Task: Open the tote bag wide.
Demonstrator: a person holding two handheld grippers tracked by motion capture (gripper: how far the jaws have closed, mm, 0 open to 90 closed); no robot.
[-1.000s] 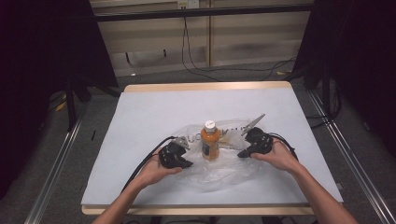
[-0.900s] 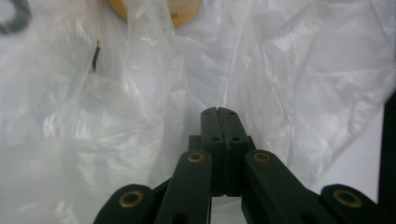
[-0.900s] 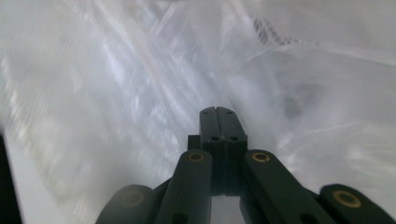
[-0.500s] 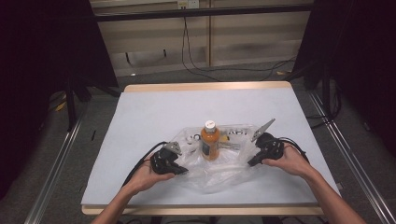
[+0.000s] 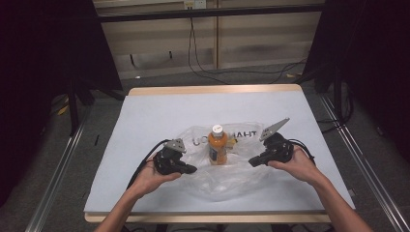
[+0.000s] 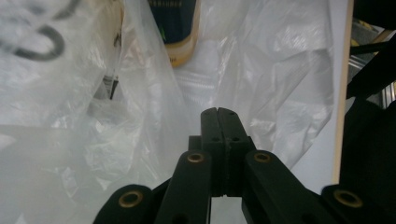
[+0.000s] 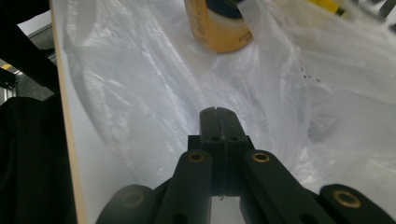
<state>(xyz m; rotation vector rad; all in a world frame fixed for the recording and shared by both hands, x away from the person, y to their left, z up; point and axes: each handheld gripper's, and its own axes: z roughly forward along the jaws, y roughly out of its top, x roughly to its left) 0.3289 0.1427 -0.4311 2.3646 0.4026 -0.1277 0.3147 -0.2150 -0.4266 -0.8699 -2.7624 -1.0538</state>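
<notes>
An orange drink bottle (image 5: 217, 147) with a white cap stands upright on a clear plastic bag (image 5: 227, 181) with black lettering, spread on the white table. My left gripper (image 5: 194, 170) lies left of the bottle at the bag's edge. Its jaws are pressed together (image 6: 218, 111), and a fold of the bag (image 6: 154, 88) runs down to their tips. My right gripper (image 5: 251, 163) sits right of the bottle, jaws also together (image 7: 218, 110) on the film (image 7: 154, 84). The bottle's base (image 6: 175, 28) (image 7: 219, 28) stands beyond each pair of jaws.
The white table top (image 5: 159, 111) has a wooden rim (image 5: 212, 90); its near edge (image 7: 65, 116) runs close to the bag. Metal rails (image 5: 63, 164) flank the table. Cables (image 5: 212, 72) lie on the floor behind it.
Both grippers have moved outward from the bottle and toward the person. The bag now lies wider and flatter around the bottle, which has stayed put.
</notes>
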